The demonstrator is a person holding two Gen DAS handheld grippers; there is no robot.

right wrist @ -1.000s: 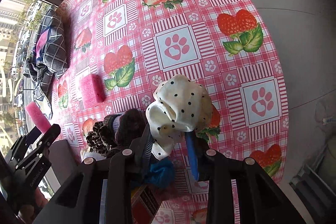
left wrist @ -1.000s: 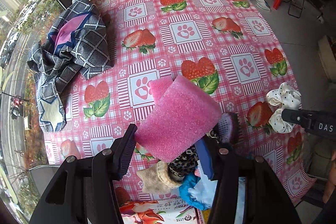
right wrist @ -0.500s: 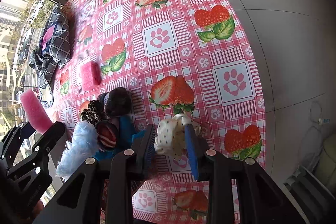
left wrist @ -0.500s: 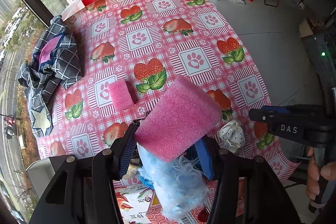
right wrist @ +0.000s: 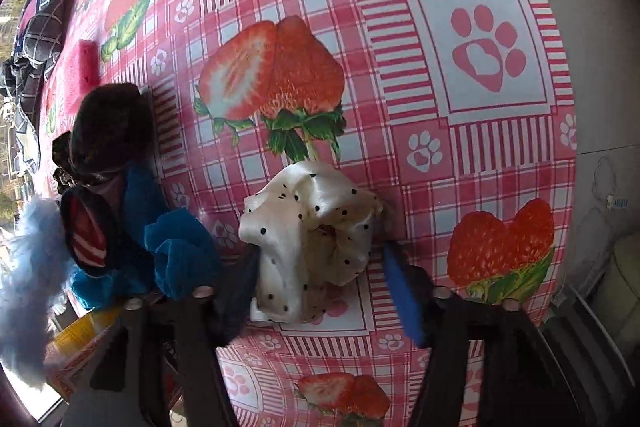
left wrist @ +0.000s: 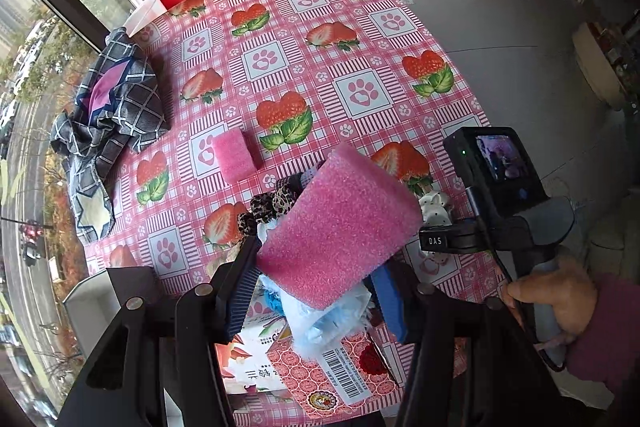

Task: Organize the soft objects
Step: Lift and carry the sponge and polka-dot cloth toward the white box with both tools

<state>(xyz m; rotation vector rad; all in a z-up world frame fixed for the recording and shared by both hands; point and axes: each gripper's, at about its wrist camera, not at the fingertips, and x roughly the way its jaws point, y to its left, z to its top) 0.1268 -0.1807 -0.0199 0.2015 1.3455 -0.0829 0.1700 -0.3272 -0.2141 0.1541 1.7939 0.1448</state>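
Your left gripper (left wrist: 316, 291) is matte black, two chunky arms with round silver screws on top; one finger has a ribbed dark pad, the other a bright blue one. The right gripper (right wrist: 324, 279) looks the same up close, blue pad and all. From the left cam, it's got white "DAS" lettering, a small black camera with a lit screen and green LED, a black cable, and a grey handle. Your sleeve (left wrist: 600, 327) is maroon-purple.
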